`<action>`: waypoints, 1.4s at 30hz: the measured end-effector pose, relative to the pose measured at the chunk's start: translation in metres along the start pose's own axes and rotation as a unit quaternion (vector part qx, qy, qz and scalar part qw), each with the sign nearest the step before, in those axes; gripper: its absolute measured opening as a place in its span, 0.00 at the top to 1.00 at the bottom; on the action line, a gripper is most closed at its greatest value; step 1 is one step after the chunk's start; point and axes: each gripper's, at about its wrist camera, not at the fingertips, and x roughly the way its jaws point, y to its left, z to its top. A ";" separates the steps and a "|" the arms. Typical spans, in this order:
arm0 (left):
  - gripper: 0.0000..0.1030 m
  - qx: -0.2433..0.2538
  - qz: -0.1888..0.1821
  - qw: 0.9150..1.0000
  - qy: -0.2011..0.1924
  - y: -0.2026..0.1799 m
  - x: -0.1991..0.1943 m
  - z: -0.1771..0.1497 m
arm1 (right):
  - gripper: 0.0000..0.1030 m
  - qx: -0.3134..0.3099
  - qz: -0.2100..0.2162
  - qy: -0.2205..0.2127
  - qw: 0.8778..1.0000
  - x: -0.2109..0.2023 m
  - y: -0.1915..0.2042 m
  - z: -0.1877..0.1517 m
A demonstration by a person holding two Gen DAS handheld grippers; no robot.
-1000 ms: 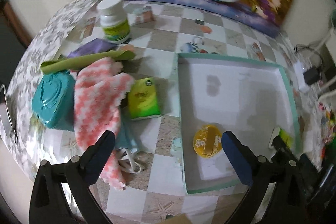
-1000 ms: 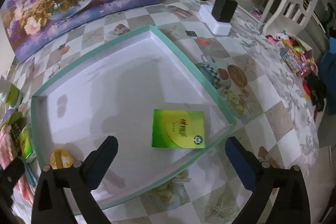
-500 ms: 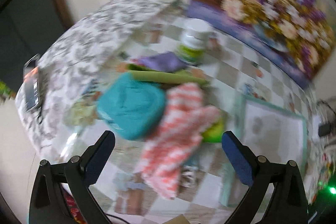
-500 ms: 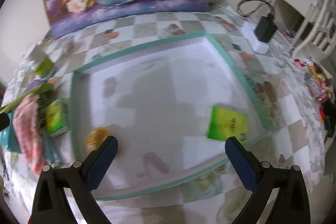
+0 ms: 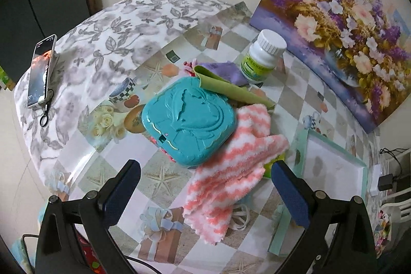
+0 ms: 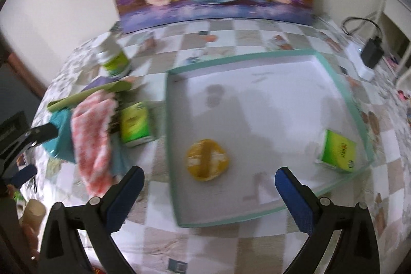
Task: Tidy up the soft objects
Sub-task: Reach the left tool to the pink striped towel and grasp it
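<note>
A: Position of towel [image 5: 231, 166]?
B: Draped off teal case [image 5: 188, 120], just beside tray [image 5: 303, 145]; long axis toward table's near edge.
A: Grippers?
B: Left gripper [image 5: 203, 191] spread apart, empty. Right gripper [image 6: 208, 197] likewise, over tray's near-left corner.

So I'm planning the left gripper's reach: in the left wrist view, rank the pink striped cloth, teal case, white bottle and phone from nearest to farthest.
1. pink striped cloth, between the fingers, right of centre.
2. teal case, just beyond, centre.
3. white bottle, behind the pile.
4. phone, far left table edge.

Home: patterned oilcloth table [image 5: 159, 181], floral painting [image 5: 341, 25] against wall, phone [image 5: 41, 71], pill bottle [image 5: 262, 58].
</note>
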 end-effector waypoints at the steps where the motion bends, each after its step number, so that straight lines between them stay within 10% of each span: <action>1: 0.02 0.001 -0.002 1.000 0.001 0.001 0.001 0.000 | 0.00 -0.006 0.004 -0.001 1.000 0.000 0.004 -0.001; 11: 0.02 0.034 -0.008 0.999 0.029 0.001 0.013 -0.011 | 0.00 0.019 0.111 0.004 0.994 0.001 0.011 -0.007; 29: 0.02 0.031 -0.002 0.998 0.058 0.012 0.032 -0.015 | 0.00 -0.008 0.089 -0.053 0.995 -0.013 0.019 -0.006; 42: 0.02 0.002 0.006 0.995 0.096 0.022 0.053 -0.007 | 0.00 -0.022 0.058 -0.006 0.998 0.005 0.034 0.002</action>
